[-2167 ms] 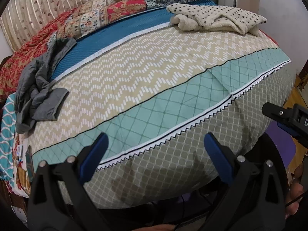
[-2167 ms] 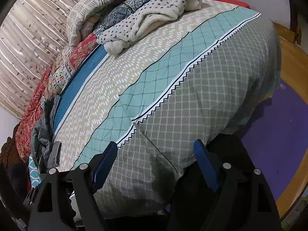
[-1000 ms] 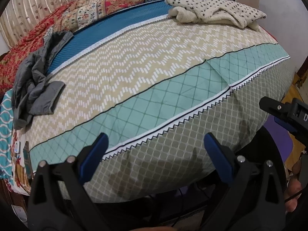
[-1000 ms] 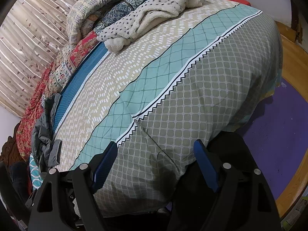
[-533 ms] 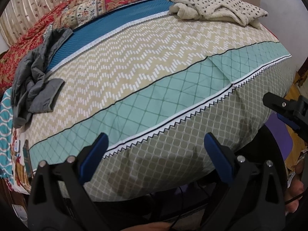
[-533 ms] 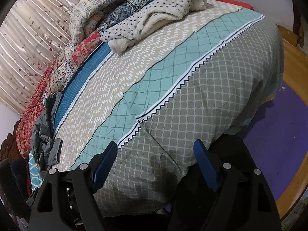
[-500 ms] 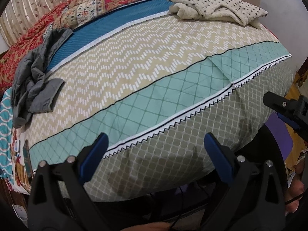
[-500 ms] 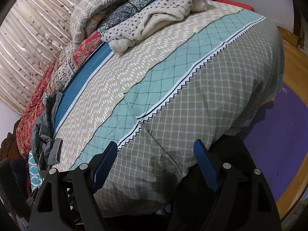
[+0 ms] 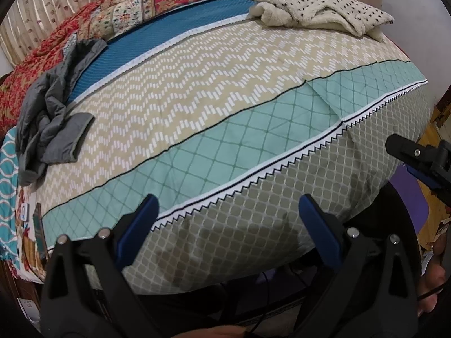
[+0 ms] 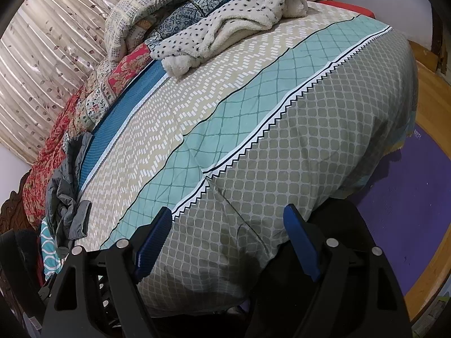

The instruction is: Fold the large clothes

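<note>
A crumpled grey garment point(image 9: 53, 118) lies at the left side of the bed; it also shows in the right wrist view point(image 10: 66, 197). A cream, black-dotted fleece garment point(image 9: 318, 11) lies bunched at the far right of the bed, and shows in the right wrist view point(image 10: 234, 25). My left gripper point(image 9: 228, 225) is open and empty, held off the bed's near edge. My right gripper point(image 10: 229, 233) is open and empty, also off the near edge; it also shows in the left wrist view point(image 9: 417, 160) at the right.
The bed carries a striped patterned bedsheet point(image 9: 214, 104) that hangs over the near edge. Folded quilts and pillows point(image 10: 135, 28) are piled along the back by a curtain point(image 10: 45, 56). A purple mat point(image 10: 400, 197) lies on the wooden floor at the right.
Both grippers have shifted slightly in front of the bed and stay open. The garments have not moved.
</note>
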A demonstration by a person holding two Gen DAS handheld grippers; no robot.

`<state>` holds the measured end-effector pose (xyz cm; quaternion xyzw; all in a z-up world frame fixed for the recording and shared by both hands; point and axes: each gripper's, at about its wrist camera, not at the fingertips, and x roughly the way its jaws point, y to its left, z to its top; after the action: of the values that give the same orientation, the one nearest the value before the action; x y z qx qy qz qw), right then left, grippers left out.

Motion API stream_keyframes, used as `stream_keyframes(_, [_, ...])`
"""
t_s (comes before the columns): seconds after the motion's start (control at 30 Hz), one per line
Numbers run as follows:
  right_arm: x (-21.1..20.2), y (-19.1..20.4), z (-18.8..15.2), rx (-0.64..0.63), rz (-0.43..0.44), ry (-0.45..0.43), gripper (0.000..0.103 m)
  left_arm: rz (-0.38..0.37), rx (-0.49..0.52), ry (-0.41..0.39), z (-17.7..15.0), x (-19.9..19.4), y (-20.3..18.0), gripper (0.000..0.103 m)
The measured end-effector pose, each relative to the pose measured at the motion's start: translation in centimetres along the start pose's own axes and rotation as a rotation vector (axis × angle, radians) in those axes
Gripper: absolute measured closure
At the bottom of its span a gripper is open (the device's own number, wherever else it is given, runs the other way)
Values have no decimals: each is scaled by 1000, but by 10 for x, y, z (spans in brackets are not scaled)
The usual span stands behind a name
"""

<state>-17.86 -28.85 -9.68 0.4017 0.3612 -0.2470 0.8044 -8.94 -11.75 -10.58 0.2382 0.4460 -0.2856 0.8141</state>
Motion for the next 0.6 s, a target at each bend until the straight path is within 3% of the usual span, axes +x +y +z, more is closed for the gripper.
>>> stream_keyframes(0.6, [2, -2, -2, 5, 3, 6, 82, 0, -4, 3, -1, 1, 0, 7])
